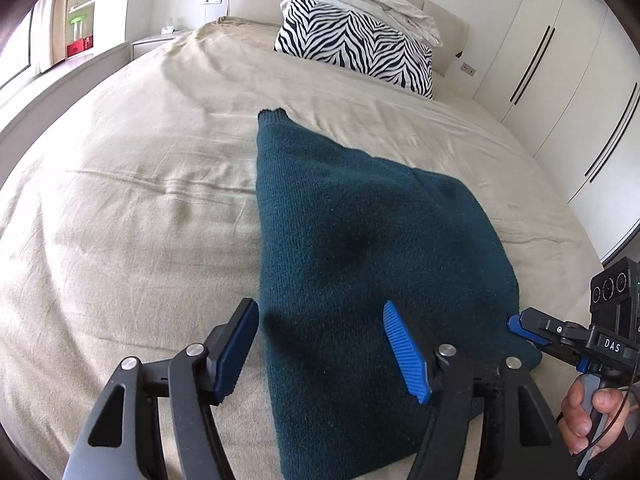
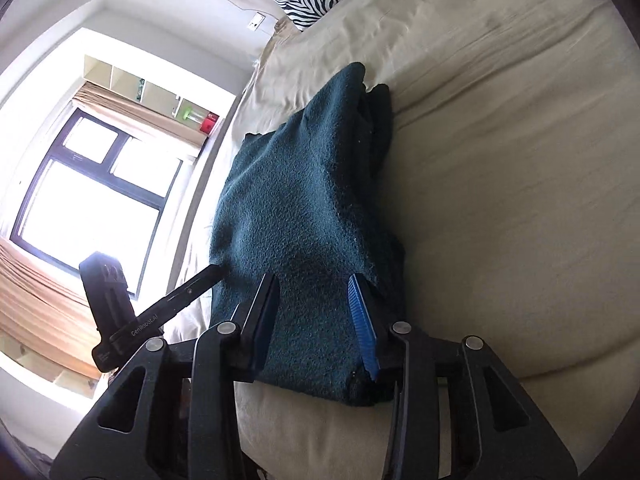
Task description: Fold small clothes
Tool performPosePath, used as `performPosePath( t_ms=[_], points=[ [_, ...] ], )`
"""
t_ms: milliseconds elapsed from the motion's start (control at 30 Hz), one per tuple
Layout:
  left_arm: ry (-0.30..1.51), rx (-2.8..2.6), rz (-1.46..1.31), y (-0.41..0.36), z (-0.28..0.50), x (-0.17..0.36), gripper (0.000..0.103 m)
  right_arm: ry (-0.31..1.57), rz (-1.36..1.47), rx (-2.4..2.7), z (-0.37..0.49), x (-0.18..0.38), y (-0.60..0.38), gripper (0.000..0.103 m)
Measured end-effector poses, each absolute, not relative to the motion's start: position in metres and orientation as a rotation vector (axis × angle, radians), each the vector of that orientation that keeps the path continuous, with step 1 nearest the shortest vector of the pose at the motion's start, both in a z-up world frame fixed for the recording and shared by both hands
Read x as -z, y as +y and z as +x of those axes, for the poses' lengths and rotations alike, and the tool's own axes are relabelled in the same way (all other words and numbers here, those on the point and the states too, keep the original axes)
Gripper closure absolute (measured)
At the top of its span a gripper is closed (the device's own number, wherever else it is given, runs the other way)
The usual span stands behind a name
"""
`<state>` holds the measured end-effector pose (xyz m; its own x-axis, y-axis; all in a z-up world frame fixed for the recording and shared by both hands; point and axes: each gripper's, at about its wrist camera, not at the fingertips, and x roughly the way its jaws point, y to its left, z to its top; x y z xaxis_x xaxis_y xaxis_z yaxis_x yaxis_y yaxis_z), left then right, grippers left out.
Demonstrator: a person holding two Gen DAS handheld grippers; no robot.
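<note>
A dark teal knitted garment [image 1: 340,240] lies folded into a long strip on the beige bed sheet [image 1: 120,220]. My left gripper [image 1: 320,344] hovers open over its near end. The cloth's left edge runs between the fingers, and neither pad pinches anything. In the right wrist view the same garment [image 2: 304,208] stretches away from my right gripper [image 2: 314,316]. Its jaws stand partly apart over the near end, with flat cloth showing between the pads. From the left wrist view the right gripper [image 1: 520,326] sits at the garment's right edge, with a person's hand [image 1: 592,412] on its handle.
A zebra-print pillow [image 1: 360,44] and a bundled white duvet [image 1: 380,0] lie at the head of the bed. White wardrobe doors [image 1: 560,80] line the right side. A bright window [image 2: 92,192] with curtains is beyond the bed's far edge. One left gripper finger [image 2: 192,286] reaches in there.
</note>
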<state>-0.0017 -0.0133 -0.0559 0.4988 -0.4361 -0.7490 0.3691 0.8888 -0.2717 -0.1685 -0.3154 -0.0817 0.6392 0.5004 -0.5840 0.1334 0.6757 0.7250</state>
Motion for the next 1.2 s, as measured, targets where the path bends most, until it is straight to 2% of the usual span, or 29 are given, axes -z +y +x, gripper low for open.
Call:
performPosePath(
  t_ms=[67, 100, 133, 167, 267, 367, 433, 467, 500, 533, 567, 700, 867, 1033, 1200],
  points=[
    [0.840, 0.444, -0.058, -0.007, -0.016, 0.038, 0.030, 0.858, 0.791, -0.208, -0.177, 0.074, -0.315, 0.068],
    [0.783, 0.421, -0.042, -0.005, -0.024, 0.027, 0.022, 0.844, 0.770, -0.192, -0.182, 0.068, -0.314, 0.066],
    [0.717, 0.400, -0.026, -0.002, -0.033, 0.015, 0.008, 0.822, 0.737, -0.168, -0.187, 0.059, -0.312, 0.062],
    [0.643, 0.375, -0.007, -0.001, -0.042, 0.002, 0.001, 0.795, 0.694, -0.141, -0.193, 0.047, -0.311, 0.061],
    [0.441, 0.292, 0.069, 0.000, -0.065, -0.036, 0.000, 0.700, 0.536, -0.056, -0.209, 0.005, -0.303, 0.061],
    [0.308, 0.201, 0.135, -0.004, -0.081, -0.067, 0.000, 0.572, 0.412, 0.009, -0.222, -0.040, -0.299, 0.054],
    [0.240, 0.166, 0.149, -0.004, -0.092, -0.085, 0.000, 0.471, 0.361, 0.074, -0.231, -0.067, -0.294, 0.030],
    [0.222, 0.165, 0.147, -0.003, -0.096, -0.093, 0.000, 0.407, 0.346, 0.105, -0.239, -0.082, -0.293, 0.022],
    [0.213, 0.176, 0.141, -0.002, -0.099, -0.100, 0.000, 0.341, 0.332, 0.134, -0.247, -0.094, -0.291, 0.009],
    [0.205, 0.195, 0.130, 0.000, -0.102, -0.106, 0.000, 0.279, 0.314, 0.164, -0.254, -0.109, -0.290, 0.001],
    [0.200, 0.200, 0.116, 0.001, -0.106, -0.110, 0.000, 0.222, 0.292, 0.196, -0.262, -0.121, -0.289, 0.000],
    [0.297, 0.197, 0.163, -0.004, -0.107, -0.113, 0.000, 0.124, 0.165, 0.256, -0.276, -0.162, -0.279, 0.000],
    [0.487, 0.249, 0.109, -0.007, -0.088, -0.095, 0.000, 0.180, 0.163, 0.189, -0.275, -0.178, -0.270, 0.000],
    [0.672, 0.249, 0.089, -0.013, -0.071, -0.058, 0.000, 0.335, 0.151, 0.139, -0.259, -0.161, -0.252, 0.000],
    [0.787, 0.235, 0.090, -0.015, -0.062, -0.029, 0.000, 0.571, 0.221, 0.176, -0.227, -0.116, -0.249, 0.000]
  ],
)
